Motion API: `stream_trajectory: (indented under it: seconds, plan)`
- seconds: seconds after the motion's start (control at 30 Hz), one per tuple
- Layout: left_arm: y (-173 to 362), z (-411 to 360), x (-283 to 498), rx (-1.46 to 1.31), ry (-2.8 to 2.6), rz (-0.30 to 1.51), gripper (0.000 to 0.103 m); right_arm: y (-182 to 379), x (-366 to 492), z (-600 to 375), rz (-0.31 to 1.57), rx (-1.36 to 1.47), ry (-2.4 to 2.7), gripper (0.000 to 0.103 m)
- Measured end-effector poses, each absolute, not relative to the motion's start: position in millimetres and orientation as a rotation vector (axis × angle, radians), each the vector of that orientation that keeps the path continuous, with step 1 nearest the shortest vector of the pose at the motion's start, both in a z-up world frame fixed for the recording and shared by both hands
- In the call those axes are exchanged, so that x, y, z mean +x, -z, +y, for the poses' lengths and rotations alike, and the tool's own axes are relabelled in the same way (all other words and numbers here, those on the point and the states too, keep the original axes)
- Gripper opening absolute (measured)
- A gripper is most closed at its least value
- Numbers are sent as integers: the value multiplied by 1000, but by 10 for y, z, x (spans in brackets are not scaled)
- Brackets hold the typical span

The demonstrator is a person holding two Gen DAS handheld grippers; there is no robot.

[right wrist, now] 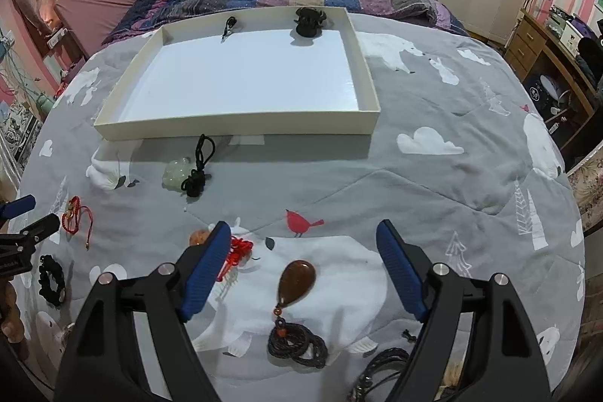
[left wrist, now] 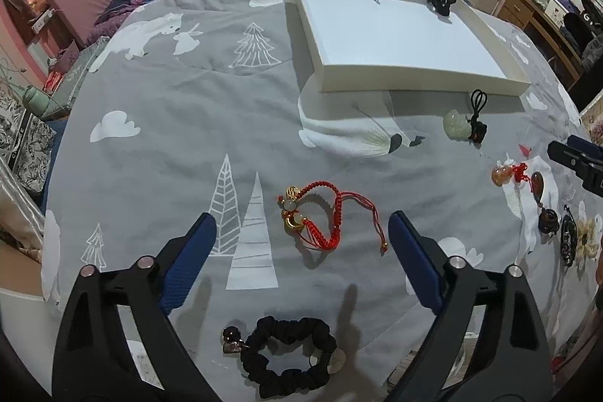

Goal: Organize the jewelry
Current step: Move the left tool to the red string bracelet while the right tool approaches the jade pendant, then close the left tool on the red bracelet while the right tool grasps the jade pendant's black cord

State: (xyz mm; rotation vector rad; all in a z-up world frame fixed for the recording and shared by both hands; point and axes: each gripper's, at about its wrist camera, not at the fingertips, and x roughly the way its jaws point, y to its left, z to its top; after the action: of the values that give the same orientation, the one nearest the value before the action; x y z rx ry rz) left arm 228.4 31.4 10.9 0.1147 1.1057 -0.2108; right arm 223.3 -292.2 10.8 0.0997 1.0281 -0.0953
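Left gripper point(left wrist: 301, 240) spread wide, empty, above braided red cord bracelet point(left wrist: 311, 215) w/ gold charms, lying loose on grey quilt point(left wrist: 181, 123); right gripper point(right wrist: 303, 251) also spread, empty, over glossy brown teardrop pendant point(right wrist: 296, 280), point toward camera, long axis near-vertical in view, dark coiled cord point(right wrist: 297, 345) below; shallow white cardboard tray point(right wrist: 233, 129) beyond.

Laid out on the bed point(right wrist: 433, 183): tray point(right wrist: 233, 129) toward the far side, two small pieces point(right wrist: 307, 21) inside along its back wall. Before the tray, a pendant point(right wrist: 177, 172). Nearer, bracelet point(left wrist: 312, 217) left, teardrop pendant point(right wrist: 296, 279) right, scrunchie point(left wrist: 288, 353) nearest.
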Motion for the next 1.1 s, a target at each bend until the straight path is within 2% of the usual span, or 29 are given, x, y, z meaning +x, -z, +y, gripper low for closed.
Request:
stream_trajectory:
  seconds: [0.3, 0.4, 0.53, 0.6, 0.77, 0.93, 1.07, 1.1]
  plan:
    - [19, 285, 2363, 107, 236, 1144, 84, -22, 2454, -2743, 1067, 106, 43, 80]
    - [74, 240, 2390, 122, 241, 1156, 78, 19, 2587, -2642, 1085, 106, 19, 80]
    - [182, 203, 2428, 137, 247, 1196, 53, 65, 2723, -2477, 1100, 73, -7, 80]
    - [199, 178, 2432, 155, 243, 1193, 53, 78, 2773, -2428, 1106, 54, -13, 79]
    - [184, 151, 2474, 175, 238, 1191, 16, 127, 2892, -2349, 1135, 37, -45, 79]
    - [156, 173, 2553, 149, 251, 1199, 11, 208, 2965, -2285, 1157, 25, -72, 78]
    - [112, 182, 2596, 129, 260, 1192, 10, 310, 3016, -2258, 1187, 30, -102, 60]
    - [98, 185, 2605, 127, 259, 1190, 10, 329, 3020, -2259, 1190, 34, -110, 60]
